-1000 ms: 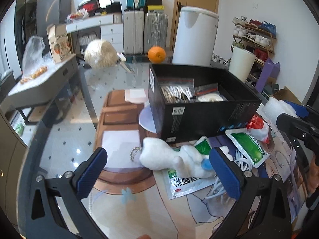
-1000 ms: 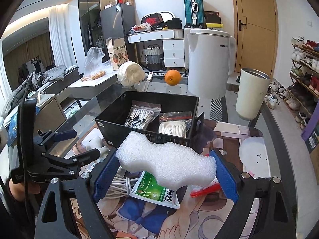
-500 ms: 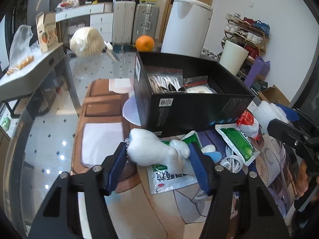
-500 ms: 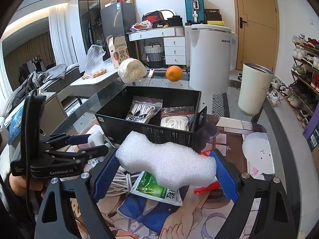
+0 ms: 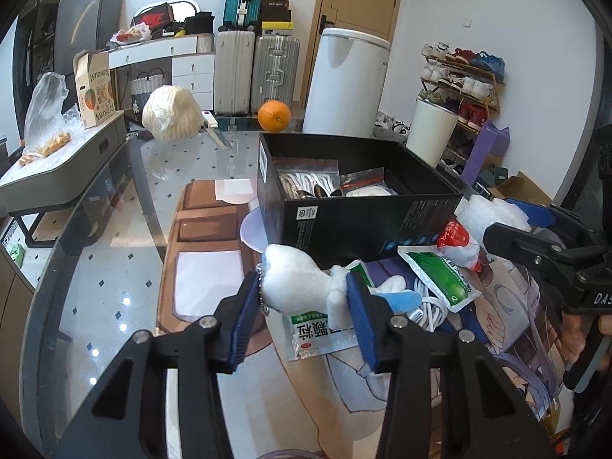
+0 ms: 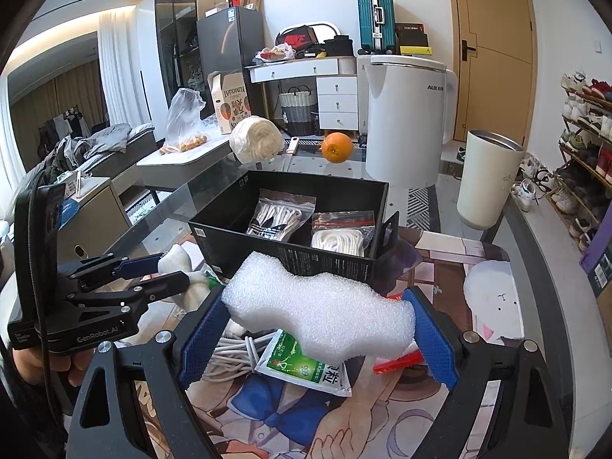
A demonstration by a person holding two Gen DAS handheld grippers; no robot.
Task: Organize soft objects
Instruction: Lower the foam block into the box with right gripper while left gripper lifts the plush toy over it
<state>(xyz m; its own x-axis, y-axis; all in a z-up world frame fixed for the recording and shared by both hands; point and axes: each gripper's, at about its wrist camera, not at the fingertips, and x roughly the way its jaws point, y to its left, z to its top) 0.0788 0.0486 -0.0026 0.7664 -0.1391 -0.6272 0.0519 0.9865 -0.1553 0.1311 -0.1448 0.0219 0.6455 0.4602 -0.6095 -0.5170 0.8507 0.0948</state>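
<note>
On a glass table covered by a cartoon-print mat [image 6: 290,413], a person works two handheld grippers in front of an open black box [image 5: 359,206]. At left, the left gripper [image 5: 302,298] has just been closing its blue pads on a small white plush toy [image 5: 294,287], which now sits squeezed between them, its bead chain hanging by the left pad and its blue-tipped end poking out past the right pad. Beneath the toy lie a green-and-white sachet [image 5: 317,332] and a coil of white cable [image 5: 428,306]. At right, the right gripper [image 6: 317,325] stands wide, its two pads pressing on the ends of a white foam block [image 6: 317,310] held clear of the mat, just in front of the box's near wall. Inside the box rest two clear bags of white cords [image 6: 336,233]. Beyond the box, an orange [image 6: 336,147] sits on the glass near a white appliance [image 6: 405,122].
</note>
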